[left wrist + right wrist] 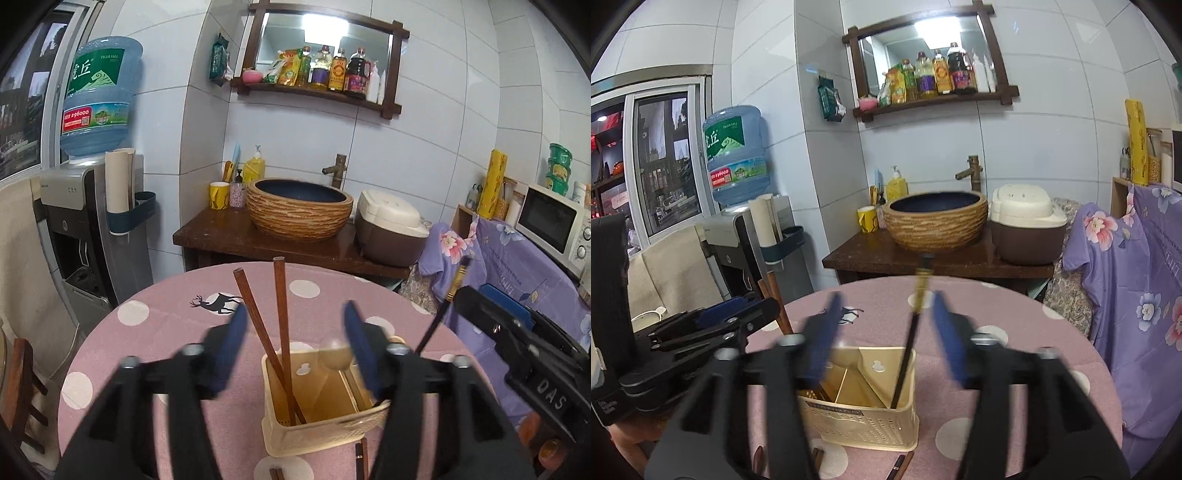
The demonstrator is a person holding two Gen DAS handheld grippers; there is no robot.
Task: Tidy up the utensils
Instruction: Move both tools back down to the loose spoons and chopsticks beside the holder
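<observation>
A cream plastic utensil holder (325, 424) (864, 417) with compartments stands on the pink dotted round table (166, 325). Two brown wooden chopsticks (273, 332) stand tilted in its left compartment. A black chopstick with a gold band (910, 343) (439, 314) stands in its right compartment. My left gripper (295, 325) is open above the holder, its jaws on either side of the brown chopsticks without touching them. My right gripper (886, 317) is open, and the black chopstick rises between its jaws, untouched. More brown chopstick ends (362, 458) lie on the table near the holder.
Behind the table stand a wooden counter with a woven-look basin (299, 210), a rice cooker (391, 229) and a yellow cup (219, 195). A water dispenser (92, 221) is at the left. A purple flowered cloth (517, 266) and a microwave (554, 221) are at the right.
</observation>
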